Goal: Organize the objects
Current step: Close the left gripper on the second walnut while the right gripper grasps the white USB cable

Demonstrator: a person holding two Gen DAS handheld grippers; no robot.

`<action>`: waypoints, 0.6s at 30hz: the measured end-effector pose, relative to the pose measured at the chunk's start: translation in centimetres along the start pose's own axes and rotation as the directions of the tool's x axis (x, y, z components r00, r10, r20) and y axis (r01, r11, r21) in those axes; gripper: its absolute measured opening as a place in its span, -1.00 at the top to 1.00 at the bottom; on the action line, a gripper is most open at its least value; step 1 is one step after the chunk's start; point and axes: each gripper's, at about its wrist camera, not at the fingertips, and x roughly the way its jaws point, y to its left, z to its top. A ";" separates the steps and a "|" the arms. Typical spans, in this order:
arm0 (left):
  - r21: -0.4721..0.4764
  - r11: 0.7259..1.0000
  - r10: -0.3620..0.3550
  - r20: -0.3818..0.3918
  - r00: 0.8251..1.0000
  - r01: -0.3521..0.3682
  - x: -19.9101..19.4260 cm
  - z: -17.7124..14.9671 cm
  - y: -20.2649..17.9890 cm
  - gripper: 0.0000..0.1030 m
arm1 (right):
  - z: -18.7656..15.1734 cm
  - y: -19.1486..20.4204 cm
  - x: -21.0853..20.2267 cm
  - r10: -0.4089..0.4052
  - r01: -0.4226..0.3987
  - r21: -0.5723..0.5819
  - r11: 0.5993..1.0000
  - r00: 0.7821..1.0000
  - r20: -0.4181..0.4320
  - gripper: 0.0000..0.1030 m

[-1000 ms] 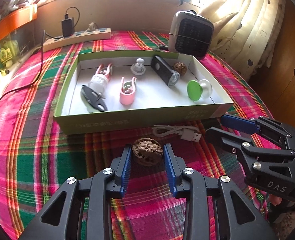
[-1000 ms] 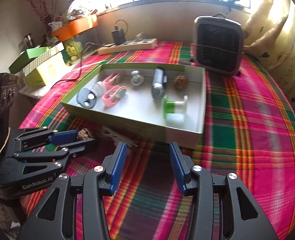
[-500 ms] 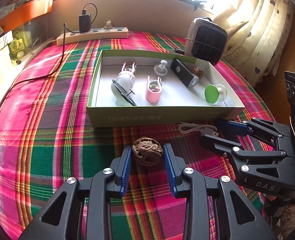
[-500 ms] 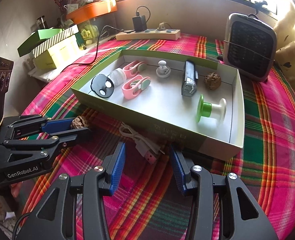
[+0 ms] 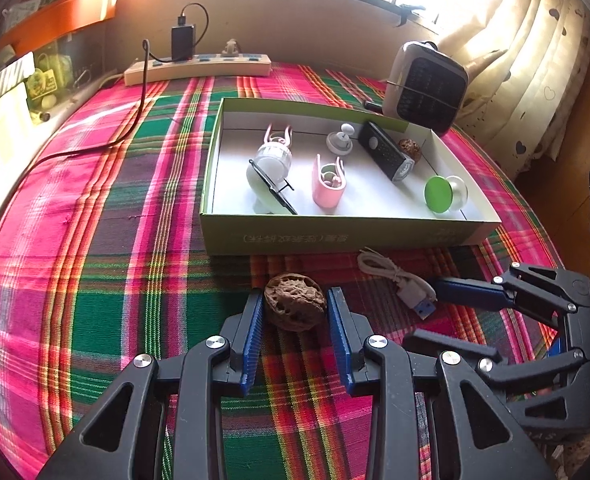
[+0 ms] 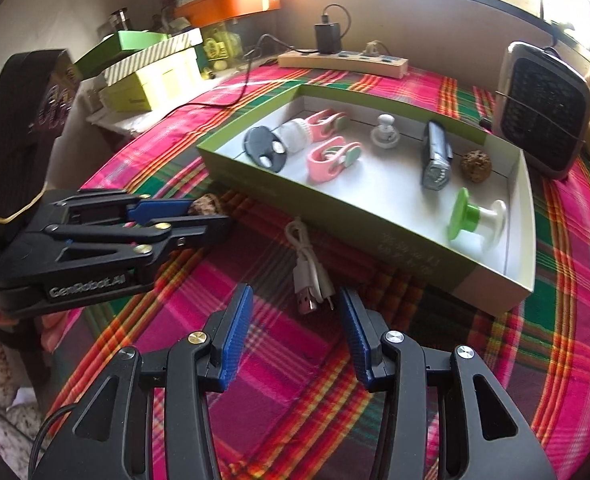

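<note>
**Kid:** What is in your left gripper [image 5: 295, 312]?

**Me:** A brown walnut [image 5: 294, 307]. It sits between my two blue pads, and both pads press on its sides. So that gripper is clamped on the walnut, low over the checked cloth [image 5: 95, 240], just in front of the box.

**Kid:** And your right gripper [image 6: 295, 312]?

**Me:** Its fingers stand apart and hold nothing. They point down at the white cable [image 6: 309, 276], which lies curled on the cloth with its plug end between the tips. The pads do not touch it.

**Kid:** Are your two grippers close?

**Me:** Yes, side by side. (From the left camera I see the right one poking in, with its blue pad just beside the cable's plug.)

**Kid:** What comes after the cable?

**Me:** The green box [image 5: 335, 236] with white inside. The cable lies just beside its front wall. In the box I see a black round thing [image 6: 263, 148] leaning on a clear little jar [image 5: 273, 158], two pink clips [image 5: 327, 184], a white knob [image 5: 339, 140], a dark torch [image 5: 387, 156], a green and white spool [image 6: 475, 216], and another walnut [image 6: 475, 165] in the far corner.

**Kid:** And behind the box?

**Me:** A small heater [image 6: 543, 108] stands near the box's far right corner. Farther back a power strip [image 5: 199, 68] lies along the wall, with a black charger [image 5: 183, 43] plugged in.
</note>
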 end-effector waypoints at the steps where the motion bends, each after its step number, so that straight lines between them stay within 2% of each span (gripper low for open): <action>1: -0.002 1.000 -0.002 0.000 1.000 0.002 0.0 0.0 0.1 0.42 | 0.0 0.2 0.0 0.003 -0.003 -0.010 1.000 1.000 -0.001 0.11; 5: -0.004 1.000 -0.003 0.000 1.000 0.003 0.0 0.1 0.2 0.42 | 0.2 0.0 0.2 -0.026 0.026 0.003 1.000 0.999 0.020 0.11; 18: -0.003 1.000 -0.006 0.001 1.000 0.006 0.0 0.2 0.2 0.42 | 1.1 0.0 1.1 -0.081 0.081 -0.010 0.997 0.997 0.012 0.11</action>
